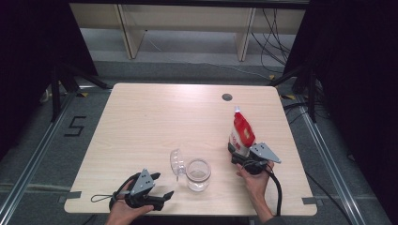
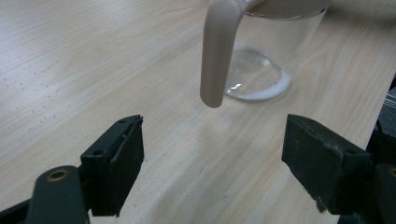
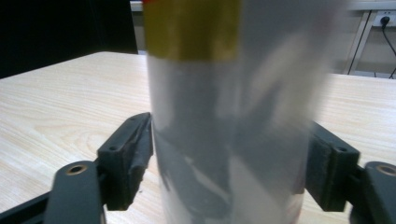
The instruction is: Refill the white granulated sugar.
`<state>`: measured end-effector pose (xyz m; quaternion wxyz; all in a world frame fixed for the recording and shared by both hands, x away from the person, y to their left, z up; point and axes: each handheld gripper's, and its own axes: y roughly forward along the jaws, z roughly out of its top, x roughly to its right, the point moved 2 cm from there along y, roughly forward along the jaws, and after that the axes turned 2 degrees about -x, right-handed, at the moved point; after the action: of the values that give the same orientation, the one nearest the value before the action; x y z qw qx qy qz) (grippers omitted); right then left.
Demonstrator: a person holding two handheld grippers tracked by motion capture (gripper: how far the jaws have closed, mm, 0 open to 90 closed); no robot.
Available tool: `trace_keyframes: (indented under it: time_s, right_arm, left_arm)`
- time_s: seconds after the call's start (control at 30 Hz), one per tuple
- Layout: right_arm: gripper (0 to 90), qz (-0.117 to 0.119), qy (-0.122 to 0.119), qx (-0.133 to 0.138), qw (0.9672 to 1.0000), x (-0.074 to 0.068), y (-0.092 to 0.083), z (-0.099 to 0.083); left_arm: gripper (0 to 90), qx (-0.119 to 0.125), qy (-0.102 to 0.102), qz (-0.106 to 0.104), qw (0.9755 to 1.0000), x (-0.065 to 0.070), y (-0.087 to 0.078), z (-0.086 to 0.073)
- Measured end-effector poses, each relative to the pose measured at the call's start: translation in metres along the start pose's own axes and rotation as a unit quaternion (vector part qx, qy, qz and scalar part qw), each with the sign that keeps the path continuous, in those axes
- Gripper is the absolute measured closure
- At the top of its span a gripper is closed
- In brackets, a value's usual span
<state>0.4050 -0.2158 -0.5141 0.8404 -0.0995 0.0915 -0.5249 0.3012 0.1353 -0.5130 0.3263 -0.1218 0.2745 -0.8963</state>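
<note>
Right gripper [image 1: 241,154]: jaws clasping red-and-white pouch [image 1: 242,133], upright near table's [image 1: 141,117] right edge.
Left gripper [image 1: 165,195]: jaws wide, holding nothing, near front edge.
Glass jar [image 1: 198,174]: between grippers, hinged lid [image 1: 177,162] open.

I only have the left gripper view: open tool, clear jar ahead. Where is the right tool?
Observer: The right tool is to the right of the jar, with its jaws around a red and white bottle.
Operator: Is the bottle capped?
Observer: Yes, there is a white cap on its top end.
Operator: Is the jar open?
Observer: Yes, its clear lid is swung up at the jar's left side.
</note>
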Motion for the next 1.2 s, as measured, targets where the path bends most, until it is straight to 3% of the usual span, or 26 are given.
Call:
trace_keyframes:
  time_s: [0.27, 0.3, 0.4, 0.5, 0.53, 0.6, 0.63, 0.7, 0.77, 0.8, 0.87, 1.03, 1.2]
  right_arm:
    - [27.0, -0.005, -0.016, 0.019, 0.9997, 0.0003, 0.0031, 0.0]
    - [27.0, -0.002, -0.005, 0.01, 0.9999, -0.0006, 0.0025, -0.0005]
    - [27.1, -0.002, -0.024, 0.007, 0.9997, 0.0018, 0.0023, -0.0007]
    - [27.4, -0.009, -0.022, 0.007, 0.9997, 0.0014, 0.003, -0.0015]
    - [27.4, -0.006, -0.03, 0.012, 0.9995, 0.0029, 0.0037, -0.0019]
    - [27.4, -0.008, -0.031, 0.014, 0.9994, 0.0027, 0.0043, -0.0026]
    - [27.4, -0.011, -0.031, 0.014, 0.9994, 0.0029, 0.0048, -0.0032]
    - [27.3, -0.012, -0.035, 0.004, 0.9993, 0.0028, 0.0035, -0.0038]
    - [27.4, -0.01, -0.028, 0.003, 0.9995, 0.0026, 0.0041, -0.004]
    - [27.7, -0.007, -0.032, 0.005, 0.9995, 0.0041, 0.0051, -0.0044]
    - [29.0, -0.004, -0.029, 0.005, 0.9996, 0.0041, 0.0054, -0.0047]
    - [30.6, -0.021, -0.011, 0.009, 0.9997, 0.0036, 0.0071, -0.0047]
    - [32.3, -0.015, -0.007, 0.001, 0.9999, 0.0039, 0.0071, -0.0049]
  left_arm:
    - [20.5, -0.001, -0.001, -0.003, 1.0, 0.0006, 0.0, 0.0]
    - [20.5, 0.0, -0.002, -0.002, 1.0, 0.0001, -0.0013, 0.0003]
    - [20.5, 0.008, -0.006, 0.004, 0.9999, -0.0035, -0.0042, 0.0012]
    - [20.5, 0.006, -0.013, 0.001, 0.9999, -0.0033, -0.003, 0.0003]
    - [20.5, -0.006, 0.003, 0.008, 0.9999, -0.0049, -0.0037, 0.0]
    - [20.5, 0.004, 0.005, 0.001, 1.0, -0.0022, -0.0025, 0.0008]
    - [20.5, 0.002, -0.005, -0.003, 1.0, -0.001, -0.0024, 0.0006]
    - [20.5, 0.007, -0.005, 0.003, 1.0, -0.0011, -0.0017, 0.0003]
    - [20.5, 0.005, -0.008, 0.0, 1.0, -0.0015, -0.0019, 0.0002]
    - [20.5, -0.005, 0.004, 0.007, 1.0, -0.0037, -0.0027, -0.0001]
    - [20.5, 0.001, -0.001, 0.0, 1.0, -0.0021, -0.0025, 0.0003]
    - [20.5, 0.003, -0.005, -0.001, 1.0, -0.0011, -0.0016, 0.0002]
    - [20.5, 0.009, -0.007, -0.003, 0.9999, -0.0011, -0.0009, 0.0001]
